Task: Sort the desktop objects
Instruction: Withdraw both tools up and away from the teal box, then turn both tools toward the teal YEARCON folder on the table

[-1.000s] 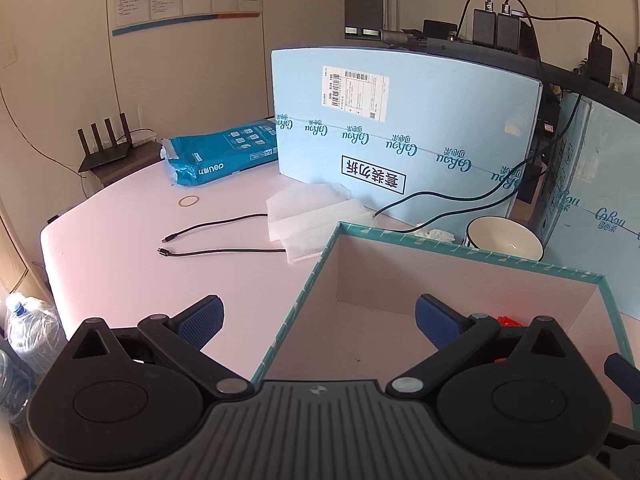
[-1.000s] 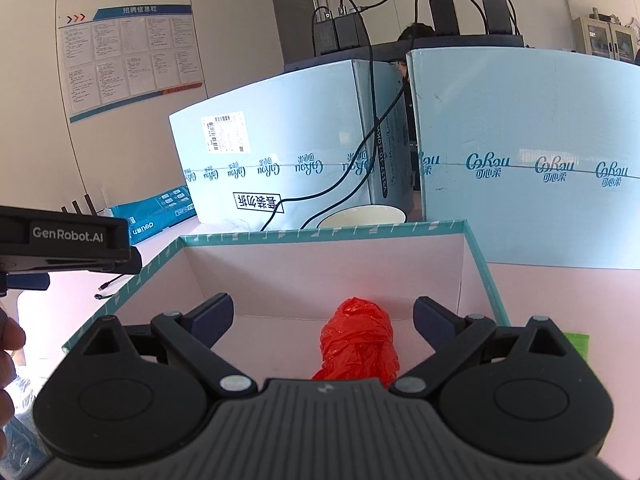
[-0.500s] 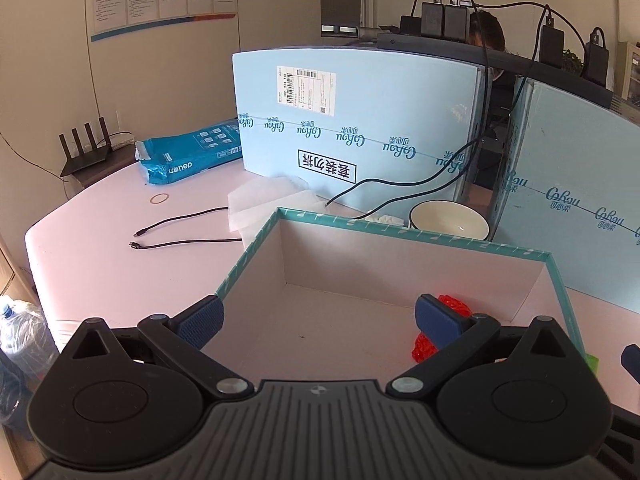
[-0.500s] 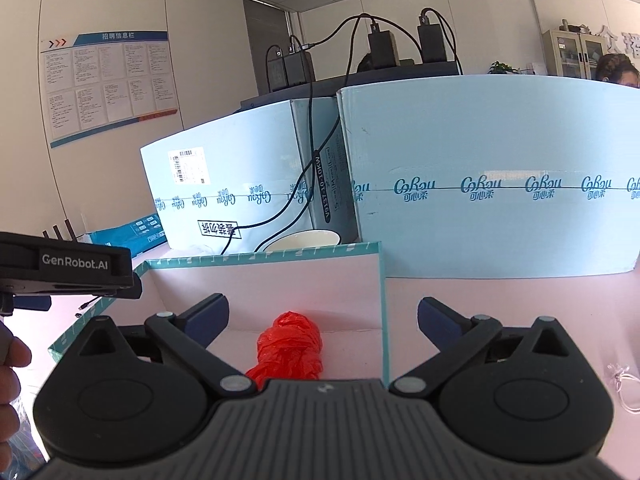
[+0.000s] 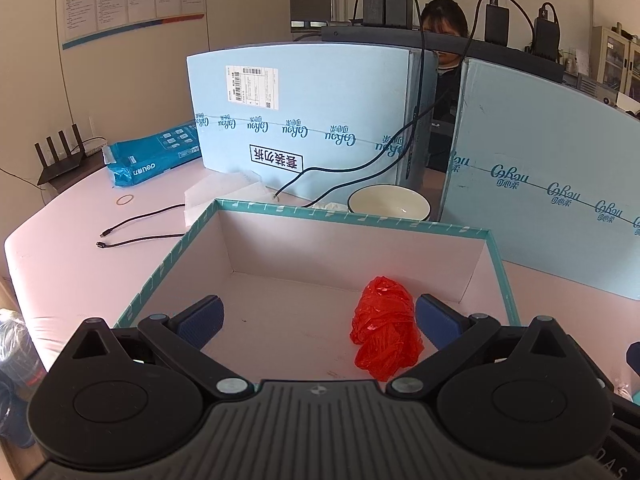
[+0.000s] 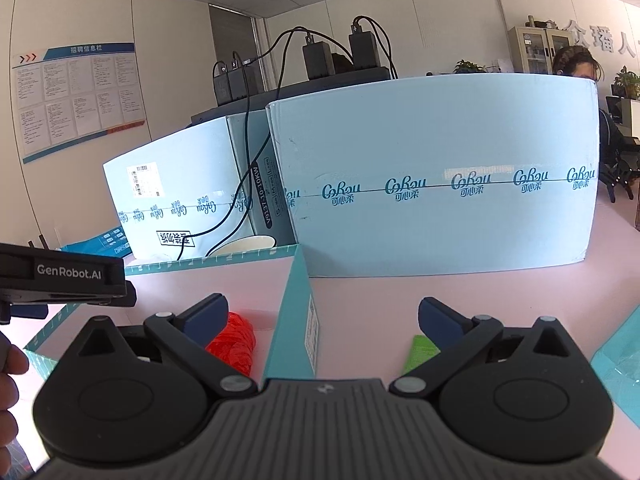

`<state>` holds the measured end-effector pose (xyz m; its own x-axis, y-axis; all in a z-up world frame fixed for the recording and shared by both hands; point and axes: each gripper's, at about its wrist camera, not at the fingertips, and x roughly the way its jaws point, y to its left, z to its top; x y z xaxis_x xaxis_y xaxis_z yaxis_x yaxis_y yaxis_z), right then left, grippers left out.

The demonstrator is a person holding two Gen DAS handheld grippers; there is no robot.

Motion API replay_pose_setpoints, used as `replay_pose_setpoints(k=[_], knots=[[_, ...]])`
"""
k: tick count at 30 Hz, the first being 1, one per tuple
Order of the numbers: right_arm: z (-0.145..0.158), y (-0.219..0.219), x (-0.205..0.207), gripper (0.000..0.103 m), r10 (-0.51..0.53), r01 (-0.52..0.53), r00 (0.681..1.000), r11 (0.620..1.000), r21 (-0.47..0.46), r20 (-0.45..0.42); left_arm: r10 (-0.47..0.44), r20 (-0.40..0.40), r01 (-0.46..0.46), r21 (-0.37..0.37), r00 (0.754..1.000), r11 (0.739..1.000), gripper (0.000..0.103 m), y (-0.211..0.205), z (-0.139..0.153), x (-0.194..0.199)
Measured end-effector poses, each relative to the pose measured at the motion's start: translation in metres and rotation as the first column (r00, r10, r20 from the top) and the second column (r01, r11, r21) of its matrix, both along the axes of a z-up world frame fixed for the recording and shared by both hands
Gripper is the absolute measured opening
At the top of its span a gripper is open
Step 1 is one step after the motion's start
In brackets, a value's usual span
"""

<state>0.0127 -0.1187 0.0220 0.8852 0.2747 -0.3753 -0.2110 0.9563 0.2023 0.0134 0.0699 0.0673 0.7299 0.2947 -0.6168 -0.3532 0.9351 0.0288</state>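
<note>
Right gripper (image 6: 320, 316) swung off the box (image 6: 290, 312) toward green item (image 6: 418, 352); both jaws wide, empty (red bag (image 5: 386, 328) inside). Straddle it squarely.

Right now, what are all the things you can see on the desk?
Sorting box: one, teal rim, pale inside, desk centre.
Plastic bag: one, red, crumpled, inside the box.
Bowl: one, cream, behind the box.
Cartons: two, light blue, at the back.
Cable: one, black, left of the box.
Tissue sheets: white, beside the cable.
Packet: one, blue, far left.
Rubber band: one, tan, near the packet.
Green item: one, right of the box.
Left gripper: black, blue fingers, open over the box.
Right gripper: same, open, straddling the box's right wall.
</note>
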Motion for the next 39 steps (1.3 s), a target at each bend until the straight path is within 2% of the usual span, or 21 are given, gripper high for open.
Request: replay_pose_setpoints(k=[13,24,30,33,37,39], knots=[[-0.002,-0.045,-0.007,0.103,-0.105,0.105,0.994,0.994,0.006,-0.015,-0.123,-0.002,0.123,0.005,0.992,0.992,0.102,-0.051,0.003,0.008],[-0.006,-0.096,-0.037,0.103,-0.269,0.270,0.962,0.963,0.001,-0.034,-0.286,-0.013,0.285,-0.008,0.958,0.958,0.102,-0.108,0.000,0.003],[-0.008,-0.122,-0.056,0.103,-0.385,0.384,0.922,0.923,-0.019,-0.051,-0.419,-0.024,0.419,-0.016,0.907,0.908,0.102,-0.149,-0.006,-0.002],[-0.013,-0.141,-0.065,0.103,-0.488,0.487,0.870,0.873,-0.032,-0.072,-0.486,-0.034,0.485,-0.021,0.874,0.874,0.102,-0.170,-0.009,-0.003],[-0.020,-0.168,-0.076,0.103,-0.617,0.615,0.781,0.787,-0.053,-0.098,-0.590,-0.064,0.589,-0.024,0.805,0.807,0.102,-0.205,-0.017,0.001],[-0.023,-0.181,-0.082,0.103,-0.676,0.673,0.729,0.737,-0.065,-0.110,-0.641,-0.073,0.643,-0.010,0.764,0.766,0.102,-0.224,-0.021,0.004]])
